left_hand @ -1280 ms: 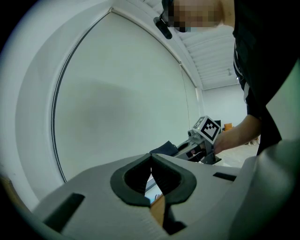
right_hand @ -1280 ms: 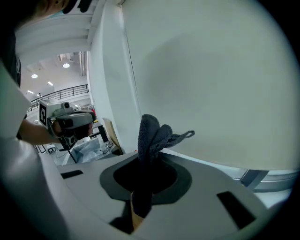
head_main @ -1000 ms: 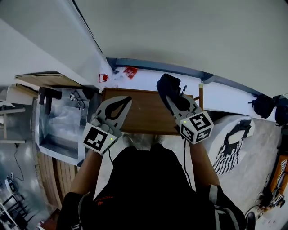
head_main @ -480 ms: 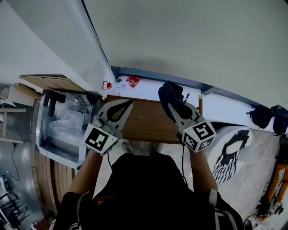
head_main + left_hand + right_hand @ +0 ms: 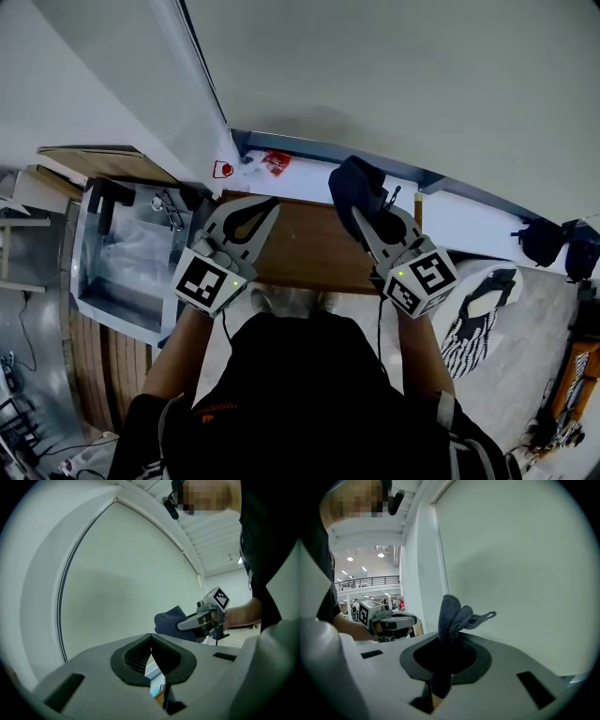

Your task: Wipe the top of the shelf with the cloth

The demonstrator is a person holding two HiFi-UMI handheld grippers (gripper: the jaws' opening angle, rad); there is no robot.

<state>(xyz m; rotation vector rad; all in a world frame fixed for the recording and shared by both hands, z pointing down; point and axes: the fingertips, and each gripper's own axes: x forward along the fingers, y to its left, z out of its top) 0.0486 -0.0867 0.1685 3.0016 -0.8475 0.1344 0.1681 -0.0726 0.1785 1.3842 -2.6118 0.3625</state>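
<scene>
Two grippers hang over the brown shelf (image 5: 309, 246), of which the head view shows only the top; the person's dark torso (image 5: 300, 394) covers its near edge. Over the shelf's left end, the left gripper (image 5: 266, 206) has its jaws pressed together on nothing. Over the shelf's right part, the right gripper (image 5: 364, 214) pinches the dark blue cloth (image 5: 353, 181), which bunches past the jaw tips near the shelf's back edge. Whether it touches the wood cannot be told. The right gripper view adds a loop tag (image 5: 487, 616) sticking out of the cloth, but shows nothing of the shelf. The left gripper view gives only a brown sliver below its closed jaws.
</scene>
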